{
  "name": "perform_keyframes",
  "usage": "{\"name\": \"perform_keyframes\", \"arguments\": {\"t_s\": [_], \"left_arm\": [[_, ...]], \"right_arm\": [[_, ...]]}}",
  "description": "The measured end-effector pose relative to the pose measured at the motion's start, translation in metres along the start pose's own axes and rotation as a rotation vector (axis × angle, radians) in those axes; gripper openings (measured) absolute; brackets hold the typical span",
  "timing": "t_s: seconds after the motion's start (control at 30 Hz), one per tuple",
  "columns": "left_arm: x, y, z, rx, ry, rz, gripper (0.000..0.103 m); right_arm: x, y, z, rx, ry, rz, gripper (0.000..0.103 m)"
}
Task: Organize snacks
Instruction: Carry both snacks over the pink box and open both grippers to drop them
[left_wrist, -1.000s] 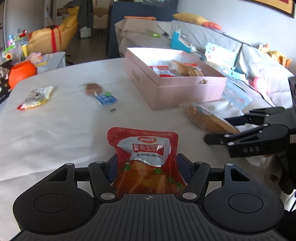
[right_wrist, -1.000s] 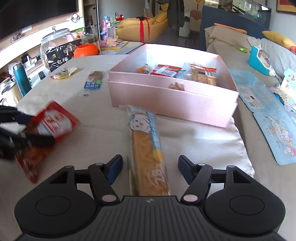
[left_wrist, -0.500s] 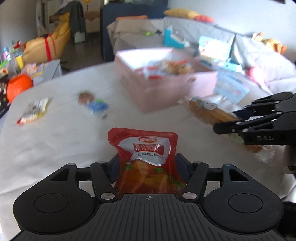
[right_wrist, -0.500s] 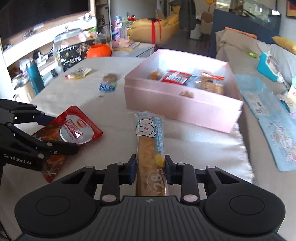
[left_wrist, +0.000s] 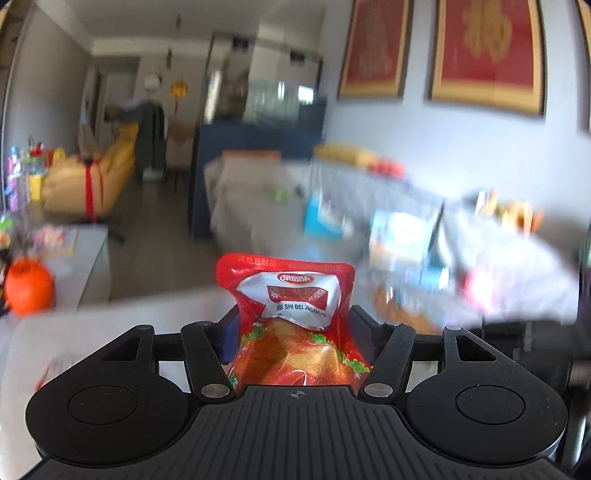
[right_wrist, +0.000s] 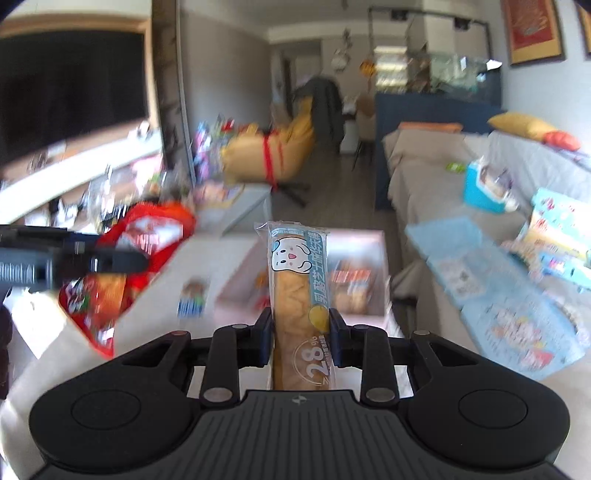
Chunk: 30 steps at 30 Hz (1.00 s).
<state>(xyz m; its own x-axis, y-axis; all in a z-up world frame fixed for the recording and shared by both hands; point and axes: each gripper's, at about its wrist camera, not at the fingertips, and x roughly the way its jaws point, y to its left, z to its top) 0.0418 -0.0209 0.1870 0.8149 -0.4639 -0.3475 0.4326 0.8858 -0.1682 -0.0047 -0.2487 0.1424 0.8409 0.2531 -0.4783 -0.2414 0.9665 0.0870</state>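
- Step in hand, as I read it: the carry — both snacks are off the table and on their way to the pink box.
- The left gripper has its fingers closed on the red pouch, which stands upright between them with its top well clear of the tips.
- The right gripper has its fingers closed on the bread stick near its lower end; the wrapper's cartoon face points up and away.
- In the right view the box sits just beyond the stick's tip, open, with other packets already inside. The pouch and left gripper show at the left edge, blurred.
- A small blue packet lies on the table left of the box; it looks like a later job.
- Next move, by my judgement: bring each snack over the open box, lower it past the wall, then part the fingers. The stick is long — it likely has to be turned along the box's length to lie flat.
- Against half a second ago: both cameras have tipped upward, so wall frames and the far room fill the left view where the table and box were.
- A second ago the right fingers stood open around the stick as it lay on the cloth; now it is gripped and lifted.
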Motion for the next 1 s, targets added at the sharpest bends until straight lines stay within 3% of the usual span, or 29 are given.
{"name": "perform_keyframes", "arguments": {"t_s": [0.1, 0.2, 0.3, 0.4, 0.53, 0.63, 0.77, 0.8, 0.87, 1.0], "left_arm": [[0.020, 0.007, 0.034, -0.060, -0.083, -0.052, 0.075], [0.050, 0.023, 0.051, -0.143, -0.108, -0.087, 0.085], [0.109, 0.054, 0.038, -0.281, 0.018, -0.155, 0.086], [0.164, 0.091, 0.009, -0.421, 0.197, -0.230, 0.077], [0.161, 0.126, -0.003, -0.456, 0.172, -0.177, 0.077], [0.142, 0.145, -0.013, -0.412, 0.181, -0.092, 0.077], [0.116, 0.172, -0.028, -0.207, 0.192, 0.282, 0.077], [0.116, 0.176, -0.032, -0.185, 0.199, 0.345, 0.077], [0.116, 0.195, -0.044, -0.186, 0.231, 0.416, 0.077], [0.112, 0.234, -0.070, -0.281, 0.288, 0.496, 0.077]], "right_arm": [[-0.002, -0.011, 0.035, 0.036, -0.053, -0.002, 0.029], [0.008, -0.017, 0.083, 0.026, -0.081, -0.015, 0.029], [0.038, -0.025, 0.129, 0.035, -0.053, -0.029, 0.031], [0.087, -0.033, 0.148, 0.057, 0.026, -0.002, 0.049], [0.136, -0.039, 0.129, 0.070, 0.142, -0.049, 0.050], [0.149, -0.046, 0.108, 0.075, 0.174, -0.076, 0.050], [0.154, -0.043, 0.086, 0.092, 0.214, -0.033, 0.050], [0.150, -0.036, 0.079, 0.083, 0.215, -0.021, 0.050], [0.151, -0.020, 0.071, 0.063, 0.222, 0.015, 0.052], [0.158, 0.036, 0.062, -0.014, 0.242, 0.107, 0.054]]}}
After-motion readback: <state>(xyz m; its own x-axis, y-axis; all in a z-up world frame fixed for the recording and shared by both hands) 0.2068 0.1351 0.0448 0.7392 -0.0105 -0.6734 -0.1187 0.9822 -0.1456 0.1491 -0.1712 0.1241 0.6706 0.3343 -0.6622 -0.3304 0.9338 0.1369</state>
